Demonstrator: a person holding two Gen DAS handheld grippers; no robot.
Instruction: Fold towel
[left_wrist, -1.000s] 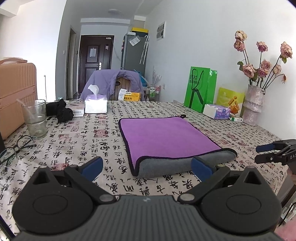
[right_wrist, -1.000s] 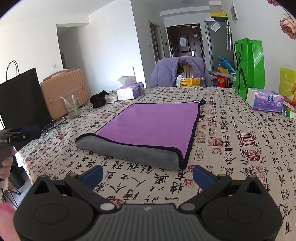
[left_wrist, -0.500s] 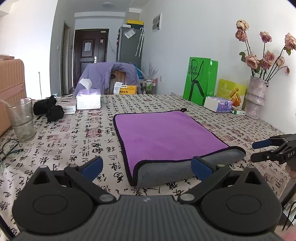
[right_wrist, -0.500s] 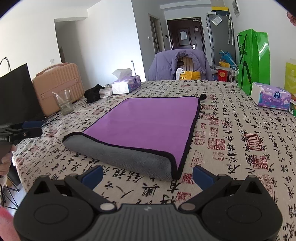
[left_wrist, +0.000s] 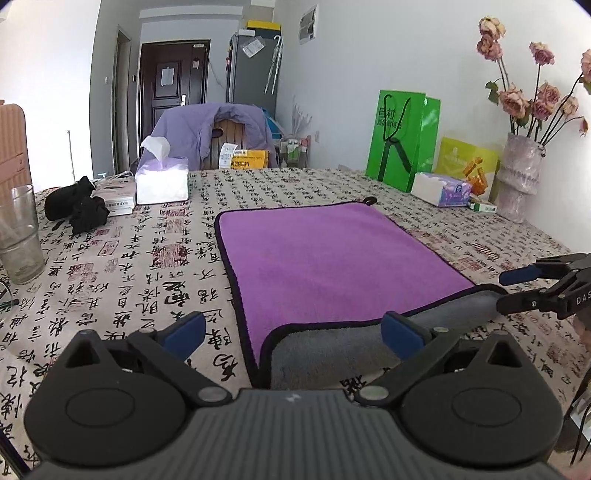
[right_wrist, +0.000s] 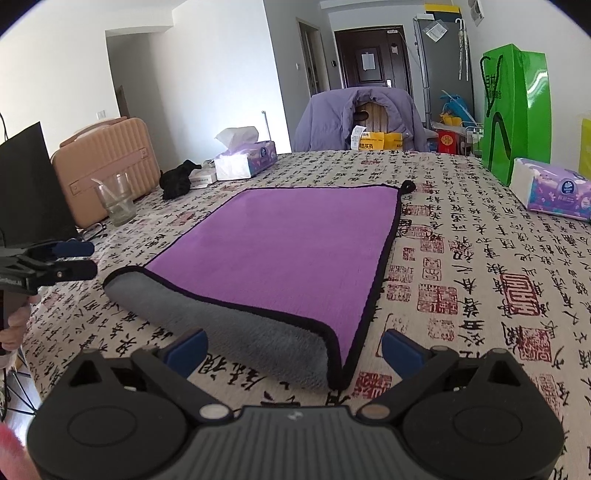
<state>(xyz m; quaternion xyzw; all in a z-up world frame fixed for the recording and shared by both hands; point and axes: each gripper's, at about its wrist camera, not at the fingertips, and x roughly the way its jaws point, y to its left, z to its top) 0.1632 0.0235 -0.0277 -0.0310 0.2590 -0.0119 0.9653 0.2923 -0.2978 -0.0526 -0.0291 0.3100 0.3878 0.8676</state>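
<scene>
Left gripper (left_wrist: 291, 334): jaws spread wide, holding nothing; blue pads straddle the near left corner of the towel without touching it.
Right gripper (right_wrist: 293, 349): jaws spread wide, holding nothing; its pads flank the near right corner, just short of the fabric.
Towel (left_wrist: 332, 258): lies in the middle of the table, roughly square, already doubled over; purple plush face up, black piping along the edges, a soft grey rounded fold along the near side, a small black hanging loop at the far right corner.
Tablecloth (left_wrist: 129, 266): smooth cream cloth printed with black calligraphy and red seals.
Glass (left_wrist: 18, 236): clear tumbler, near the left edge.
Tissue box (left_wrist: 162, 181): soft pack, white sheet sticking up, far left.
Vase (left_wrist: 519, 177): pale, ribbed, far right, holding dried pink roses.
</scene>
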